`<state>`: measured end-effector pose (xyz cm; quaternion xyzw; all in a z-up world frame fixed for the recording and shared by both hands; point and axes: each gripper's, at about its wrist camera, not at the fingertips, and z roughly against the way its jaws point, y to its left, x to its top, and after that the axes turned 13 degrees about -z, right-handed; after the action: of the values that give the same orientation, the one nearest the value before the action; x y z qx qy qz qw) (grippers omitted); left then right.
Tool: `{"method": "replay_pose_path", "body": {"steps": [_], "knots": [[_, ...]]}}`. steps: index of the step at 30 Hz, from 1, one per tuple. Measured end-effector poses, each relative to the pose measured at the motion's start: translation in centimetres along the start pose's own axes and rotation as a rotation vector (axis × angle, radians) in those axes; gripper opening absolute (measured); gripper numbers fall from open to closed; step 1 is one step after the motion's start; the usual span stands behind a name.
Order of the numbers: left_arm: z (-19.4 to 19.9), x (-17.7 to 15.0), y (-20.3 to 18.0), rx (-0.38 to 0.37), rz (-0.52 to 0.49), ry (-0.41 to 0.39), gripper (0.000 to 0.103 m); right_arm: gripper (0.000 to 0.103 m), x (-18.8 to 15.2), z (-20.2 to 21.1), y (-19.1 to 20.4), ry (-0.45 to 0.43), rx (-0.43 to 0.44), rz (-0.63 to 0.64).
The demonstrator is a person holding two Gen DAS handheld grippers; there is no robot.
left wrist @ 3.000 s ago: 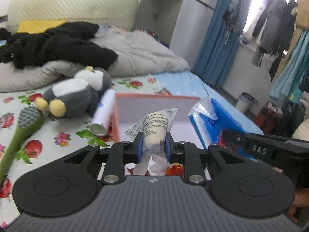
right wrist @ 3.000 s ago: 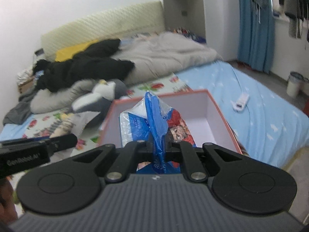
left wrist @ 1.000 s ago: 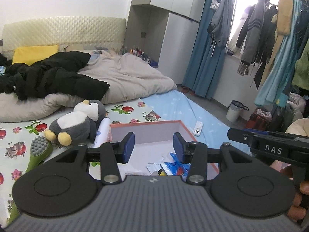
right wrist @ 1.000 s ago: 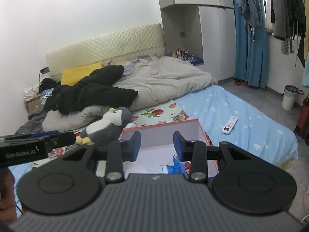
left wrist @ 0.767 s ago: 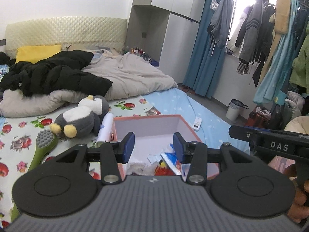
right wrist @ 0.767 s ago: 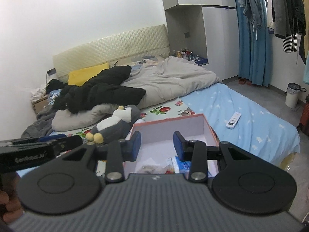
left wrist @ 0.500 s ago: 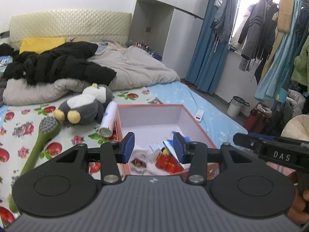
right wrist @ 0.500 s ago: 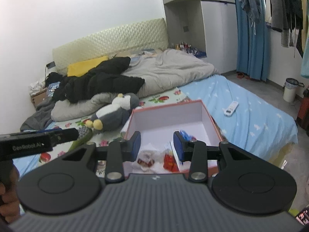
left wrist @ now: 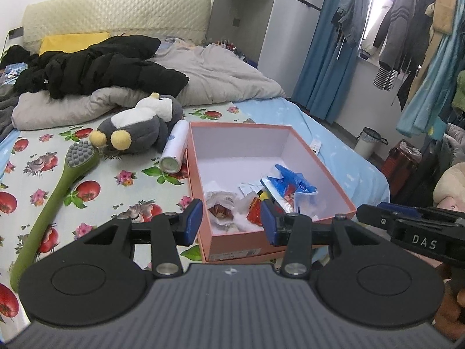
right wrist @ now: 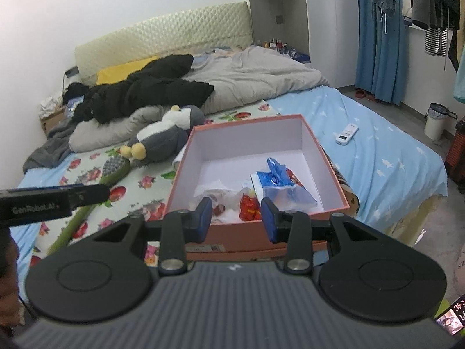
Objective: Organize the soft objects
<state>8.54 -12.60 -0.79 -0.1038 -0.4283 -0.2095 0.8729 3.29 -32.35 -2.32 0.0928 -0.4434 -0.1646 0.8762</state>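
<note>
Both our left gripper (left wrist: 231, 221) and right gripper (right wrist: 234, 218) are wide apart, empty. Next we reach slowly for the penguin (left wrist: 136, 128) at ten o'clock of the box (left wrist: 319, 163).

Left gripper (left wrist: 231, 222): jaws spread wide, nothing between the blue pads (left wrist: 194, 221). It is held level above the near edge of the box (left wrist: 319, 168), pointing along the box's length, with its fingers straddling the box's near-left corner.

Right gripper (right wrist: 236, 218): jaws spread wide, nothing between them. It is held level above the near wall of the box, centred on that wall.

In the left wrist view the right gripper's black body shows at the right edge, beside the box's near-right corner, with part of the right hand (left wrist: 452, 302) below it. In the right wrist view the left gripper's body shows at the left edge.
</note>
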Motion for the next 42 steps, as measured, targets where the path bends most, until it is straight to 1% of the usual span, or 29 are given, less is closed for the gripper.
{"method": "replay_pose_path", "body": {"steps": [6,9,15,16,17,18,19,20,21,22,23,26,28,29,33,39,42], "knots": [[-0.2,0.0,-0.1,-0.001,-0.003,0.001,0.050,0.040,-0.2,0.0,-0.3,-0.002,-0.023,0.010],[-0.5,0.0,-0.1,0.002,-0.001,0.006,0.054,0.040,-0.1,-0.1,-0.6,0.001,-0.029,0.003],[-0.8,0.0,-0.2,-0.005,-0.009,0.013,0.054,0.040,0.1,-0.2,-0.7,-0.001,-0.037,0.004],[-0.8,-0.1,-0.2,-0.007,-0.010,0.014,0.056,0.040,0.2,-0.1,-0.8,-0.003,-0.037,0.006],[-0.9,0.0,-0.3,-0.010,-0.010,0.016,0.063,0.043,0.2,-0.1,-0.8,-0.006,-0.037,0.010],[-1.0,0.0,-0.3,-0.013,-0.010,0.018,0.068,0.057,0.3,-0.2,-0.8,-0.010,-0.040,0.014],[-1.1,0.0,-0.3,-0.016,-0.008,0.020,0.077,0.067,0.3,-0.2,-0.9,-0.017,-0.046,0.014],[-1.1,0.1,-0.3,-0.018,-0.006,0.020,0.084,0.085,0.4,-0.1,-1.1,-0.024,-0.048,0.010],[-1.1,0.1,-0.2,-0.019,-0.005,0.019,0.087,0.094,0.5,-0.1,-1.2,-0.030,-0.046,0.003],[-1.1,0.2,-0.3,-0.017,-0.006,0.016,0.091,0.097,0.6,0.0,-1.4,-0.033,-0.043,-0.004],[-1.0,0.2,-0.3,-0.012,-0.010,0.012,0.095,0.097,0.7,0.0,-1.6,-0.033,-0.041,-0.010],[-1.0,0.4,-0.4,0.009,-0.021,0.011,0.100,0.097,0.8,-0.2,-1.9,-0.028,-0.055,-0.021],[-1.0,0.5,-0.4,0.014,-0.022,0.017,0.101,0.100,0.8,-0.2,-2.0,-0.029,-0.056,-0.018],[-1.1,0.5,-0.4,0.018,-0.020,0.018,0.101,0.103,0.7,-0.2,-2.0,-0.029,-0.053,-0.016],[-1.3,0.5,-0.2,0.027,0.001,0.029,0.102,0.103,0.8,-0.2,-1.9,-0.034,-0.045,-0.011],[-1.5,0.6,0.0,0.036,0.006,0.053,0.103,0.103,0.8,-0.2,-1.8,-0.032,-0.044,-0.014],[-1.7,0.7,0.1,0.030,0.013,0.069,0.103,0.103,0.8,-0.2,-1.7,-0.032,-0.043,-0.012]]}}
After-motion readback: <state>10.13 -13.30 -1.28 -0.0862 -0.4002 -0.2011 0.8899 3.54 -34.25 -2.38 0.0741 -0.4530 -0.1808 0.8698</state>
